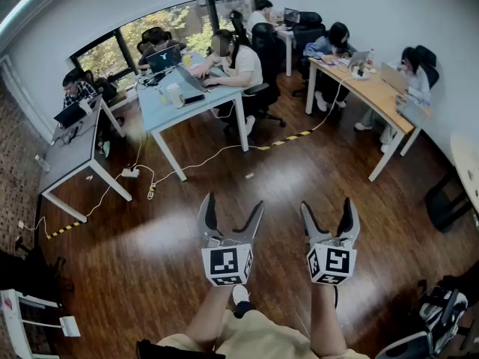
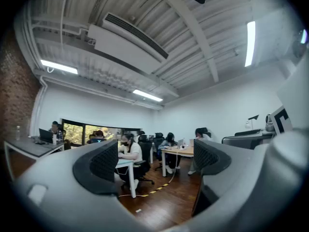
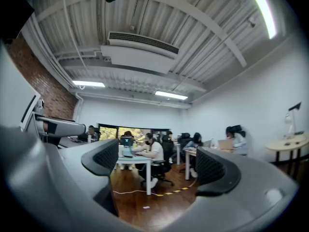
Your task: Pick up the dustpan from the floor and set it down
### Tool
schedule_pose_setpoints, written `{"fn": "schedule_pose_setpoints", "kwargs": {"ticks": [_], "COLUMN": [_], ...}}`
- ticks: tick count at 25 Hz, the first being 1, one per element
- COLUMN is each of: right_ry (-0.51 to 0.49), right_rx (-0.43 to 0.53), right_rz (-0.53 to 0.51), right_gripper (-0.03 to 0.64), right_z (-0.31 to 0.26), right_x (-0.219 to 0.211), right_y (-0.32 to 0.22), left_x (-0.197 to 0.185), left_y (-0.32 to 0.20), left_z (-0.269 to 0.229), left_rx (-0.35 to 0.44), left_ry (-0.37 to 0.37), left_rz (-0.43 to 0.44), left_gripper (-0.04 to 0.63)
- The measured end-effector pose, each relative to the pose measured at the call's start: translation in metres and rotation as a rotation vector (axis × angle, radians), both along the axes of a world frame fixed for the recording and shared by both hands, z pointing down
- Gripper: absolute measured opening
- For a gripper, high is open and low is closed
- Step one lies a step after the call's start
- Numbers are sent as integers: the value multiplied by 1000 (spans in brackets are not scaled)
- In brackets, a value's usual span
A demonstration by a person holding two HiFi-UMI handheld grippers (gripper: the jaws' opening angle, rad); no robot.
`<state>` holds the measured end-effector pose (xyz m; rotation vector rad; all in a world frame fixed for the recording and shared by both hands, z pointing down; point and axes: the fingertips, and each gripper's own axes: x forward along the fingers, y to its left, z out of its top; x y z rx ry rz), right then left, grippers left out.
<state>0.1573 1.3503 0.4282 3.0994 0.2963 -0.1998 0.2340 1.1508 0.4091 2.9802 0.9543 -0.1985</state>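
At lower centre of the head view, 2 hand-held grippers side by side and apart: left gripper (image 1: 233, 204) and right gripper (image 1: 326, 204). Each of smooth grey plastic, with 2 curved, pointed jaws. Both spread wide into a V, with hold of nothing and only dark floor between the jaws. In the left gripper view, black pads (image 2: 104, 161) with a fine grid texture, well apart, only the distant room between them. Likewise the pads (image 3: 212, 166) in the right gripper view. Behind each pair of jaws, 1 white cube (image 1: 227, 264) with black square markers, 2 in all, ahead of 2 bare forearms.

Below and ahead, glossy dark-brown wooden plank floor (image 1: 262, 200). Across it, 1 thin white cable (image 1: 202, 159) and 2 stretches of yellow-and-black striped tape (image 1: 292, 137).

- At upper centre: 1 pale-blue rectangular desk (image 1: 161, 107) on white legs.
- At upper right: 1 light wood desk (image 1: 374, 88).
- At left: 1 grey desk (image 1: 71, 155).
- Along the left edge: rough red brick wall (image 1: 11, 163).
- In the upper part of the left gripper view: ribbed white ceiling (image 2: 145, 13) with 3 long light strips.

Place of the dustpan: cannot tell, shown in none of the 3 views.
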Motion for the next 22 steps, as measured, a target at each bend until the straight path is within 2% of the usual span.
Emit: {"fn": "schedule_pose_setpoints", "kwargs": {"ticks": [5,9,14,19,22], "right_ry": [27,46,18,15,14], "right_rx": [9,9,-31,-24,-91], "right_rz": [-167,-382,-650,-909,-1070], "right_gripper": [468,468,468,463,459], "right_z": [-21,-34,-31,-24,-24], "right_x": [121,208,274,309,316], "right_y": [-135,-247,-371,-465,-519], "left_x": [96,145,150,135,113], "left_y": [-135,-258,-378,-450,-484], "left_z": [-8,-9,-2,6,0], "left_rx": [-49,-72,-93,-86,-90], "left_ry": [-16,-29,-29,-25,-9], "left_rz": [-141,-356,-623,-869,-1045], "left_gripper": [472,472,472,472,469]}}
